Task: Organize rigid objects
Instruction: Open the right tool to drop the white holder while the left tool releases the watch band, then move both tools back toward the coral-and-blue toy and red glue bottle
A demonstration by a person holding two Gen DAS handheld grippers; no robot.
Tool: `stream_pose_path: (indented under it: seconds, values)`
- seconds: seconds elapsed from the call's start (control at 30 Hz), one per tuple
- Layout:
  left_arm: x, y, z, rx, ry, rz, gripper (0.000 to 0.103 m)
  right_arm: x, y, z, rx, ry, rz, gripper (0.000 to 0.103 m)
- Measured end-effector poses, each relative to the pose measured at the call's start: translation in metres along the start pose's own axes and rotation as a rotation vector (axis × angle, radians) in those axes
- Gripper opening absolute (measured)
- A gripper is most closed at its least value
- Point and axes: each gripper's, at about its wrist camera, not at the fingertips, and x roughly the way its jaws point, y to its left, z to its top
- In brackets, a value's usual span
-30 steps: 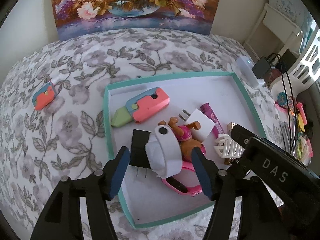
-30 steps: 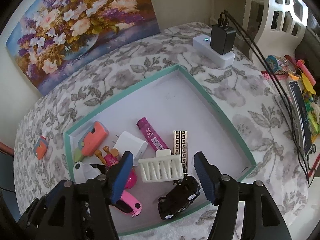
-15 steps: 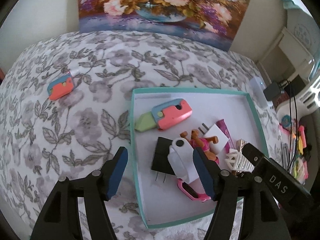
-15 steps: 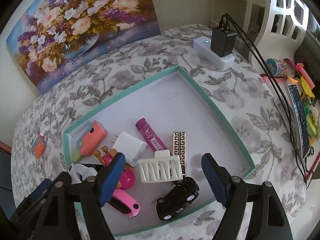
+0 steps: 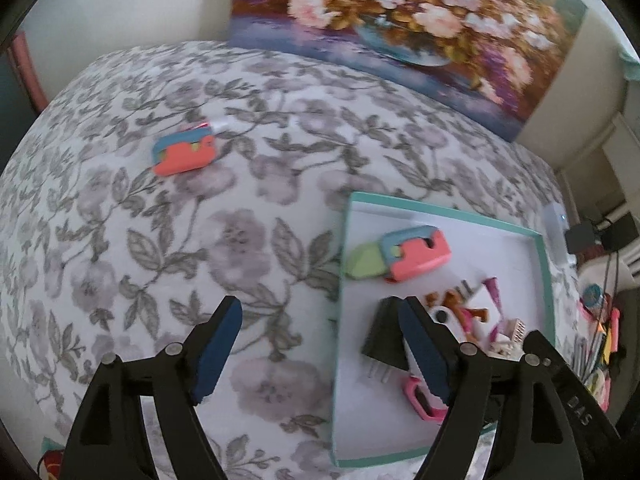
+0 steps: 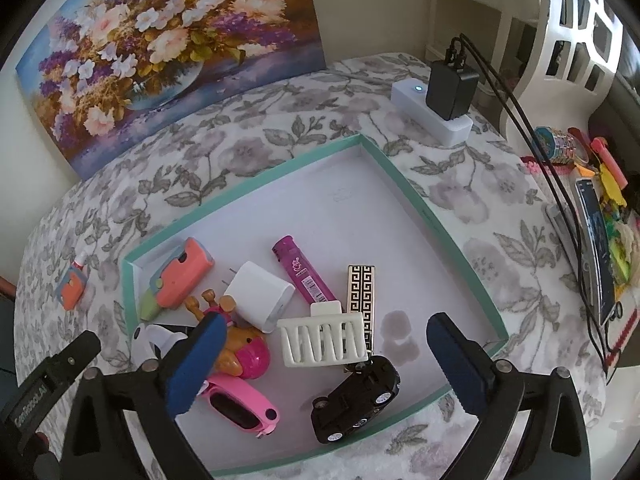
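Now, one stray: the small coral-and-blue toy (image 5: 185,153) lies alone on the floral bed cover, upper left of my left view, long axis roughly sideways. Left tool (image 5: 320,356) is spread, empty and nearer; right tool (image 6: 324,364) is spread over the teal box (image 6: 436,232).

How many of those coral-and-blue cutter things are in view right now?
2. One coral-and-blue cutter lies inside the teal tray, near its left corner; a smaller cutter sits out on the floral cloth. None looks hidden.
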Motion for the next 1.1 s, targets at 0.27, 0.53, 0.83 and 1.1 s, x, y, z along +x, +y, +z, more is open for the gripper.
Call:
stream_pose_path:
  seconds: [0.27,0.53,0.83,1.1]
  values:
    - [0.009,0.013,0.000,-0.035,0.025,0.054,0.093,0.001,0.005,-0.002,-0.029,0.000,-0.016,0.103]
    - [0.009,0.017,0.002,-0.039,0.024,0.047,0.093,-0.002,0.011,-0.003,-0.041,-0.009,-0.013,0.103]
    - [0.004,0.054,0.015,-0.108,0.011,0.036,0.093,-0.014,0.049,-0.008,-0.073,-0.033,0.094,0.103]
    - [-0.003,0.139,0.037,-0.277,-0.035,0.084,0.093,-0.028,0.134,-0.018,-0.231,-0.088,0.205,0.103]
